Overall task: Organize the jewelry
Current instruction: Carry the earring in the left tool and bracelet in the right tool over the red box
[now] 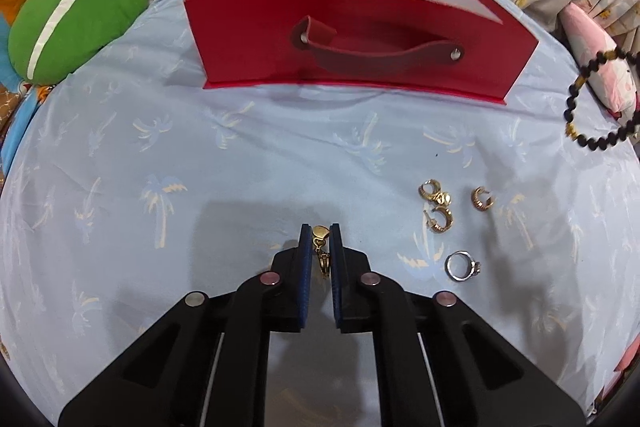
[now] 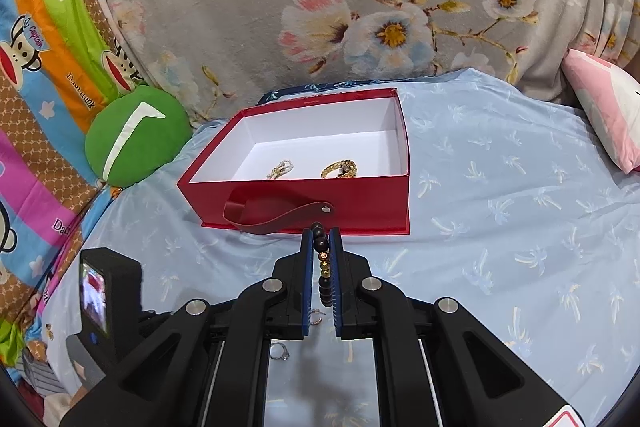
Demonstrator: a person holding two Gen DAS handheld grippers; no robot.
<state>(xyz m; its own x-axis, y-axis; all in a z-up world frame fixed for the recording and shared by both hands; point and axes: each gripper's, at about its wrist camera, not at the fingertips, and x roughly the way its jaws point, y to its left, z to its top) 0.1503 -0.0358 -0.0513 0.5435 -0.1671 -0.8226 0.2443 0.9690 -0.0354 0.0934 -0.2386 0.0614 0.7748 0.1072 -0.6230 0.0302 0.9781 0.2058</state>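
We have two grippers at work over a blue sheet (image 1: 280, 155) on a bed. Our left gripper (image 1: 320, 239) is down low, and its jaws are pinched tight on a little gold heart earring (image 1: 321, 245). Our right gripper (image 2: 321, 247) is closed on a dark bead bracelet (image 2: 323, 267), which hangs in the air on the far right of the left view.

The red box (image 2: 304, 195) sits on the far side of the sheet, open at the top. Two gold pieces already lie inside it.

More gold earrings (image 1: 438, 205) and a silver ring (image 1: 462, 266) lie on the sheet just right of our left gripper.

We think the earring is tiny, light, hard and slippery, so it could pop out. Holding it by the flat heart looks best. The bracelet is floppy and will swing, so a firm pinch on a few beads should keep it safe.
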